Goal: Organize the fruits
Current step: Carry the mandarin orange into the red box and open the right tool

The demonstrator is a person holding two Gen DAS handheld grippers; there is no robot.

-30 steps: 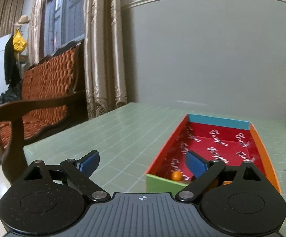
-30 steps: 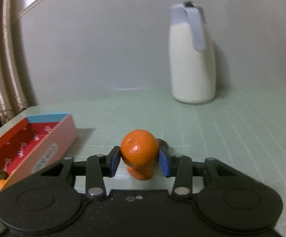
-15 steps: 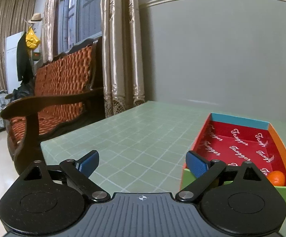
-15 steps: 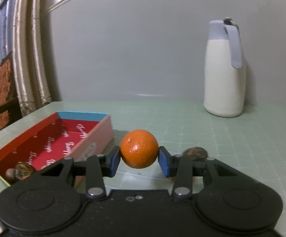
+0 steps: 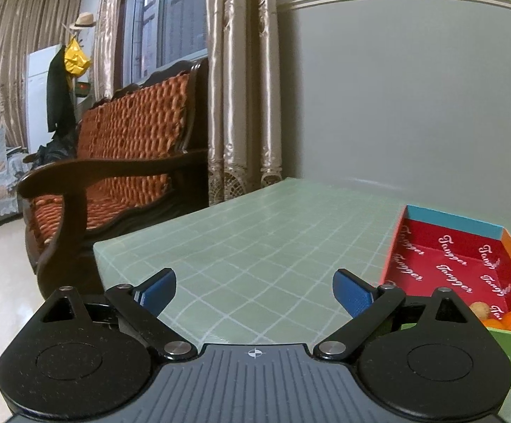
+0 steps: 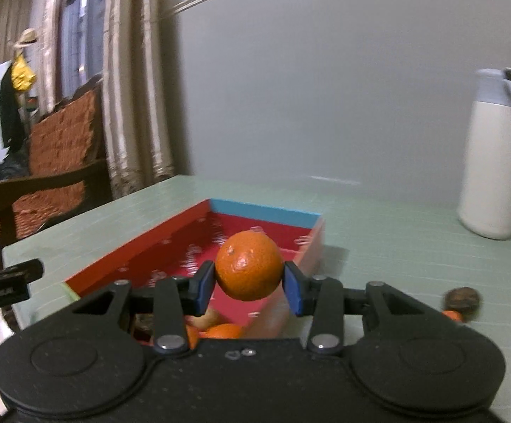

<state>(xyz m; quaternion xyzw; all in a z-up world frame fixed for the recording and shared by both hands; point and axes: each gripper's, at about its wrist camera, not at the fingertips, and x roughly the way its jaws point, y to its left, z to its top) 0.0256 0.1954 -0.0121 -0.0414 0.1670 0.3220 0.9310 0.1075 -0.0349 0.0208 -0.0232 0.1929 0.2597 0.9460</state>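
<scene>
While right gripper (image 6: 249, 281) fingers clench orange (image 6: 248, 270) above red box (image 6: 134, 250), step in hand: carrying fruit to box; orange hangs over box interior, clear of floor. Next move likely: lower, release beside fruit already lying at near end. Left gripper (image 5: 254, 292) fingers spread, empty, over table (image 5: 255, 239) beside box. Box long axis runs away toward wall, blue end far; orange round, no clear axis
</scene>
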